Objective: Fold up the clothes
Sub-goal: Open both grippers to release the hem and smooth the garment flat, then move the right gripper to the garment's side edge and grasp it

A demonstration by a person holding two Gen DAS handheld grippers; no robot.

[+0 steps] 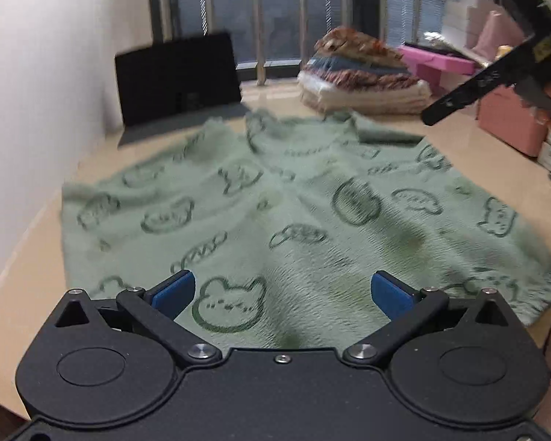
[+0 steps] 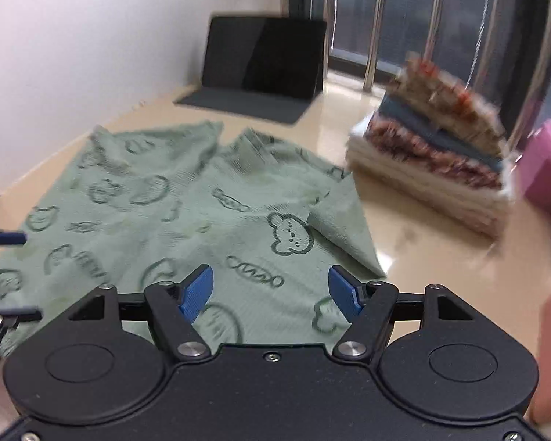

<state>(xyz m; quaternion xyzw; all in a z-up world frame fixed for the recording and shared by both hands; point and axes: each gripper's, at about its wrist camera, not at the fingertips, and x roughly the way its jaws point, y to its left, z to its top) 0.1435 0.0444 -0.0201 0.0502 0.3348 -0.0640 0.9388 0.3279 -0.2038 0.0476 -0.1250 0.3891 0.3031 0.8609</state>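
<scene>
A green fleece garment with dark bear outlines (image 1: pixel 294 202) lies spread on the beige table (image 1: pixel 36 242); it also shows in the right wrist view (image 2: pixel 187 213), with a corner folded over at its right side. My left gripper (image 1: pixel 283 290) is open and empty, its blue pads (image 1: pixel 174 290) just above the garment's near edge. My right gripper (image 2: pixel 270 286) is open and empty over the garment's near right part. The right gripper's body (image 1: pixel 496 73) is raised at the far right in the left wrist view. The left gripper's fingers (image 2: pixel 7 239) show at the left edge.
A stack of folded clothes (image 1: pixel 363 77) sits at the back right, also in the right wrist view (image 2: pixel 437 154). A dark tablet with keyboard cover (image 1: pixel 180 77) stands at the back left by the wall. Pink boxes (image 1: pixel 510 121) stand at the right.
</scene>
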